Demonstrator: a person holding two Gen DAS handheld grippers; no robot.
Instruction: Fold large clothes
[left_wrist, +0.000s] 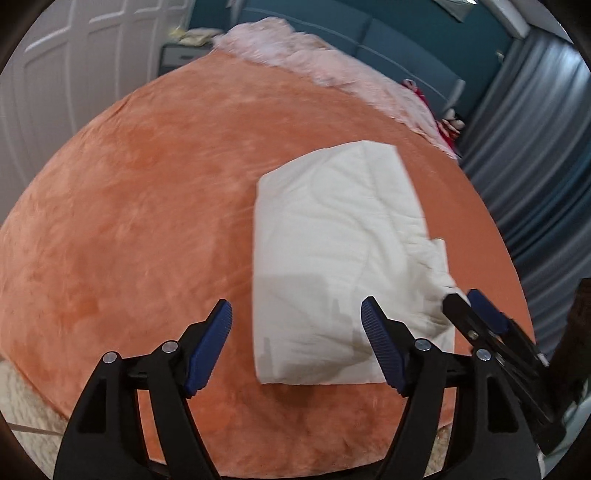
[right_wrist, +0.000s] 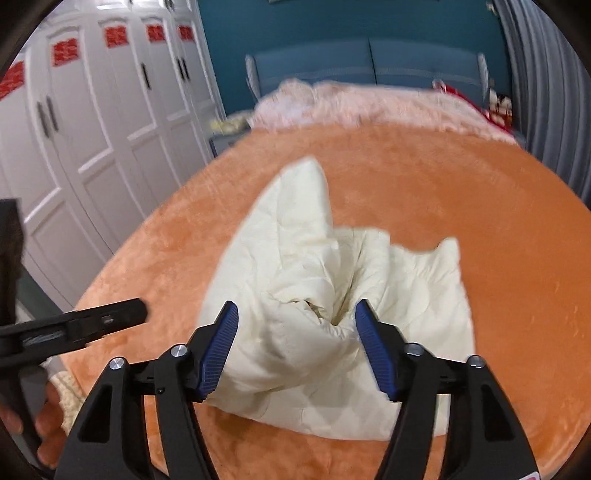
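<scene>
Item: left gripper (left_wrist: 295, 341). We find its fingers (left_wrist: 208, 347) spread wide with nothing between the pads; the near left corner of the garment lies just ahead of and below the right-hand finger, apart from it.

Item: cream quilted garment (left_wrist: 332, 236), folded into a rough rectangle on the orange bed cover (left_wrist: 129, 192). We judge it soft, light and padded, likely to spring open where layers stack, with little slip on the plush cover. It is best taken at a corner or along a doubled edge, pinching all layers at once.

Item: right gripper (right_wrist: 296, 345). Its fingers (right_wrist: 373, 350) stand partly apart; a bunched ridge of the garment (right_wrist: 295, 266) rises between them, and the pads seem clear of it, though blur makes this uncertain. That puckered corner directly ahead of these fingers needs flattening.
</scene>
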